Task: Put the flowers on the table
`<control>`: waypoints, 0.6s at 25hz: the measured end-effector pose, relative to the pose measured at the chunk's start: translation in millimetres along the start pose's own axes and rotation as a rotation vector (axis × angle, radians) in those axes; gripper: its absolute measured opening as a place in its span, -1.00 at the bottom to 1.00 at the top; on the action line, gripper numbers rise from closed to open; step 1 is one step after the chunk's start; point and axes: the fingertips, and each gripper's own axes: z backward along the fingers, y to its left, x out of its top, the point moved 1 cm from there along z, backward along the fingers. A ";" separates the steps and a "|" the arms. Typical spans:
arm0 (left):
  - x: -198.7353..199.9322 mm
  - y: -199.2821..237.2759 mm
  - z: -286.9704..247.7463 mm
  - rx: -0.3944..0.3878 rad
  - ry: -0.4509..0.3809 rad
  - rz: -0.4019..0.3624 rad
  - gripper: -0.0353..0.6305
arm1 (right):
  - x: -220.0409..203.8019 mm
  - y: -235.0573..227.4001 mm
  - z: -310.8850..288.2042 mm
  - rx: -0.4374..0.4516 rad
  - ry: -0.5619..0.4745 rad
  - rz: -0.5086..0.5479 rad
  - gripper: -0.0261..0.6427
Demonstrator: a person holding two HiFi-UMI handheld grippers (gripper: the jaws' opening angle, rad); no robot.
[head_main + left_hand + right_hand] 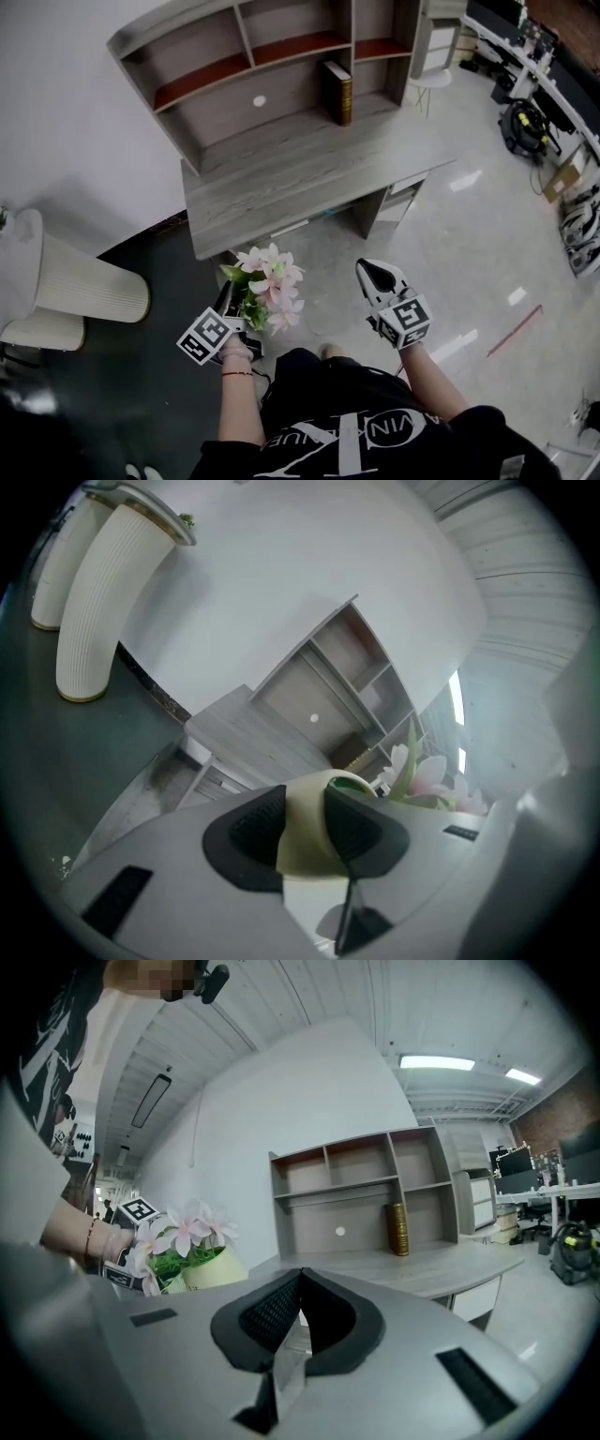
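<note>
Firmly, a smooth pale-yellow pot (309, 803) is clamped between the ribbed black pads (251, 829) of the left gripper (305, 832). Soft pink flowers (274, 281) with green leaves are carried in it, over the floor and short of the table. At 3 o'clock the right gripper (300, 1283) is seen with its jaws pressed together, empty. At 12 o'clock a grey wood-grain table (300, 178) with a shelf unit (272, 56) is found, and a brown book (339, 92) stands on it. At 9 o'clock two ribbed white cylinders (89, 281) are placed.
</note>
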 end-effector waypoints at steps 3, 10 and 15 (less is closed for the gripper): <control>0.5 0.4 -1.4 -0.005 0.004 0.011 -0.51 | -0.9 0.7 0.1 -0.002 0.002 -0.006 -0.89; 1.9 -4.6 0.1 -0.013 0.023 -0.001 -0.51 | -2.5 5.1 7.0 -0.018 0.014 -0.023 -0.89; 3.2 -10.9 4.2 -0.005 0.021 0.004 -0.51 | 4.6 5.4 13.1 -0.010 0.025 -0.022 -0.89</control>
